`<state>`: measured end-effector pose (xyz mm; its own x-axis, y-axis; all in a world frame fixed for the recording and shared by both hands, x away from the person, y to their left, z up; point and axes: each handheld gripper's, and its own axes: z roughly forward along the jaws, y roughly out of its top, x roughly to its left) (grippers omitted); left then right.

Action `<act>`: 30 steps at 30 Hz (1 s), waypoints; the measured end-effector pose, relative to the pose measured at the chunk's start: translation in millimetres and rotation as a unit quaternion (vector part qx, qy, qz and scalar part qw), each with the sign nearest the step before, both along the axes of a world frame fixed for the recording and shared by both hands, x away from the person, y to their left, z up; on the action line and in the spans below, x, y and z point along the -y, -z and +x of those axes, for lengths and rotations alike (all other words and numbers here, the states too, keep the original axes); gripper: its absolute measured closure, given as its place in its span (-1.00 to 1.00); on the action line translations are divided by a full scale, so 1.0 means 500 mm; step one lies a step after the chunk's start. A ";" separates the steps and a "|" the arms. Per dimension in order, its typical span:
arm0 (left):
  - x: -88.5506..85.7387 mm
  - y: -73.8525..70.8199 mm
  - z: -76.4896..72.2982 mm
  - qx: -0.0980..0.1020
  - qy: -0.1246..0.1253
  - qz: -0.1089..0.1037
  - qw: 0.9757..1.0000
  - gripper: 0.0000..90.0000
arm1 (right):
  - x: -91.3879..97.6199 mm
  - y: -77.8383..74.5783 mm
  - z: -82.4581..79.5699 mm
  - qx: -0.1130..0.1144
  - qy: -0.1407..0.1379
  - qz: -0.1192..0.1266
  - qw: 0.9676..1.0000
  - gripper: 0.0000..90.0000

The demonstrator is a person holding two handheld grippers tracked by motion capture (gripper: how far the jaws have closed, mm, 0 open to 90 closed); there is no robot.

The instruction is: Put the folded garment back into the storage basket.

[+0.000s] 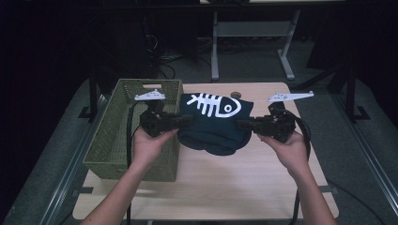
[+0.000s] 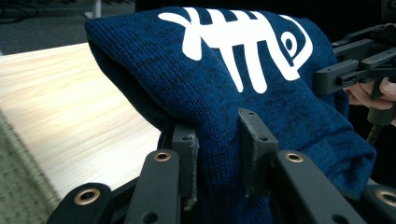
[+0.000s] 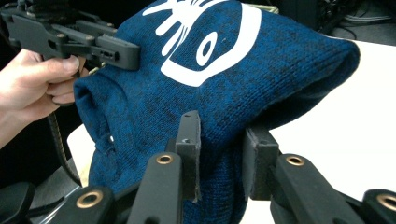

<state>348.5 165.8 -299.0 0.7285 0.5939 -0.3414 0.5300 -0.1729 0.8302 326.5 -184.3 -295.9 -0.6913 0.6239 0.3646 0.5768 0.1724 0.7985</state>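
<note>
A folded dark blue knit garment (image 1: 213, 123) with a white fish-skeleton print hangs above the wooden table (image 1: 225, 183), held from both sides. My left gripper (image 1: 187, 121) is shut on its left edge, right beside the basket; in the left gripper view the blue knit (image 2: 219, 93) is pinched between the pads (image 2: 187, 154). My right gripper (image 1: 241, 124) is shut on the right edge; in the right gripper view the cloth (image 3: 219, 93) bunches between its pads (image 3: 189, 144), with the other gripper (image 3: 126, 53) and a hand beyond.
A green woven basket (image 1: 117, 140) stands at the table's left side, its inside showing nothing. A small round hole (image 1: 235, 94) sits near the table's far edge. Metal frame legs (image 1: 215, 47) and cables lie on the dark floor behind.
</note>
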 end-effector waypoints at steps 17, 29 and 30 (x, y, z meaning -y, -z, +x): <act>-0.082 -0.003 -0.001 -0.003 -0.032 0.000 0.999 0.58 | -0.085 -0.003 0.031 -0.003 -0.019 0.010 1.000 0.59; -0.116 0.001 -0.003 -0.007 -0.048 0.010 0.999 0.57 | -0.127 0.001 0.047 -0.005 -0.027 0.028 0.999 0.59; -0.120 0.001 -0.003 -0.007 -0.051 0.009 0.999 0.58 | -0.129 0.000 0.048 -0.007 -0.026 0.030 0.999 0.59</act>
